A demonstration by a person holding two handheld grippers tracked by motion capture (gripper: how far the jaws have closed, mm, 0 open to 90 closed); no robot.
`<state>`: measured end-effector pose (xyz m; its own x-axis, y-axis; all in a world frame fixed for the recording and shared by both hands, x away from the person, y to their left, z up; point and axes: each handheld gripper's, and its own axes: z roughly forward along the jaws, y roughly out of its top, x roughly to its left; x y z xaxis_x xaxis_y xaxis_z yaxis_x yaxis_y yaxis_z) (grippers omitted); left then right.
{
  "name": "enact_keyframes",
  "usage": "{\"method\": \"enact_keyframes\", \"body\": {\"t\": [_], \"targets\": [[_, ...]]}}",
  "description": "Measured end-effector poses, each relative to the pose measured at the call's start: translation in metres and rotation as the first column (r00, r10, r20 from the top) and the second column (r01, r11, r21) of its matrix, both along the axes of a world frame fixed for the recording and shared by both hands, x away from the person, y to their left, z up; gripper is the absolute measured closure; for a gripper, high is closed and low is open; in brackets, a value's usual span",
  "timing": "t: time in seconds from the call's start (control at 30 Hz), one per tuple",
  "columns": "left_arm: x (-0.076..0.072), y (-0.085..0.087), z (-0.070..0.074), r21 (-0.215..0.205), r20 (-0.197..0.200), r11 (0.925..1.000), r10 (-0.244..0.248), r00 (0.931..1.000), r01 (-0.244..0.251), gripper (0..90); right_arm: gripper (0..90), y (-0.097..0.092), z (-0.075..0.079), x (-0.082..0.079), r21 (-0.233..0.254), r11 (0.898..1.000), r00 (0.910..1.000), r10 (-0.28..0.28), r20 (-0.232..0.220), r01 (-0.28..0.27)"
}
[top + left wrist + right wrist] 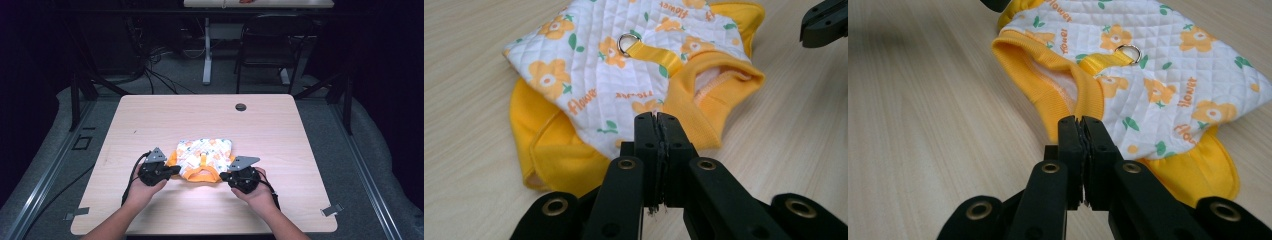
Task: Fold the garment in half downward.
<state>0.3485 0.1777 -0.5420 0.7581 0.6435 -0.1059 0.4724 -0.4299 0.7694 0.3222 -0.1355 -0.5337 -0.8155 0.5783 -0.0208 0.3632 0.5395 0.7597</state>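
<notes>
Right now I have a small quilted pet vest (204,159), white with orange flowers and yellow trim, lying flat on the counter (150,115) near my edge, midway between my two hands. Its ribbed yellow neck opening (719,85) faces back toward me, and the hem points away across the counter, so the long axis runs straight out from me. The left tongs (172,170) sit at the vest's left flank and the right tongs (225,175) at its right, each about equally near, both aimed inward at the garment. In the left gripper view the jaws are pressed together, with the quilted edge directly beyond the tips; the right gripper view shows the same, jaws together just short of the yellow collar. I think no cloth is caught between either pair, though the tips hide the very edge of the fabric, so I cannot rule out a thin pinch. A metal D-ring (1128,52) on a yellow strap (1100,63) lies along the vest's back. Any next grasp comes from both sides at once, toward the middle.
</notes>
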Motion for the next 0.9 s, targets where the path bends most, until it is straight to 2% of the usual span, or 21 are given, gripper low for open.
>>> {"method": "enact_keyframes", "body": {"t": [0.13, 0.27, 0.4, 0.5, 0.6, 0.73, 0.87, 0.9], "targets": [[-0.007, 0.008, 0.0, -0.022, -0.004, 0.9997, 0.008, 1.0, -0.008, 87.9, 87.2, -0.007, 0.001, -0.007, -0.007, 1.0, 0.9999, -0.01, 0.006, 0.01], [-0.015, 0.014, -0.003, 0.002, 0.017, 0.9999, 0.01, 0.9998, -0.01, 87.0, 87.0, -0.013, -0.001, -0.014, 0.021, 1.0, 0.9997, -0.023, -0.003, 0.023], [-0.022, 0.021, -0.008, -0.018, 0.01, 0.9995, 0.026, 0.9996, -0.026, 85.7, 86.4, -0.019, -0.004, -0.019, 0.021, 0.999, 0.9996, -0.03, -0.004, 0.03], [-0.026, 0.026, -0.01, -0.026, 0.017, 0.9991, 0.035, 0.9992, -0.035, 84.8, 86.3, -0.02, -0.007, -0.024, 0.0, 0.999, 0.9993, -0.035, 0.011, 0.035], [-0.031, 0.032, -0.012, -0.03, 0.026, 0.9987, 0.043, 0.9988, -0.042, 84.0, 86.2, -0.02, -0.011, -0.029, -0.001, 0.999, 0.9994, -0.034, 0.009, 0.034], [-0.038, 0.038, -0.014, -0.062, 0.031, 0.9971, 0.046, 0.9985, -0.044, 79.8, 85.3, -0.02, -0.012, -0.032, -0.005, 1.0, 0.9995, -0.029, 0.012, 0.029], [-0.042, 0.042, -0.016, -0.041, 0.057, 0.9982, 0.046, 0.9973, -0.044, 73.5, 83.1, -0.019, -0.013, -0.035, -0.006, 0.999, 0.9991, -0.032, 0.026, 0.033], [-0.044, 0.045, -0.019, -0.024, 0.079, 0.9988, 0.045, 0.9958, -0.043, 71.5, 82.2, -0.018, -0.016, -0.038, -0.032, 0.999, 0.9982, -0.036, 0.048, 0.037]]}}
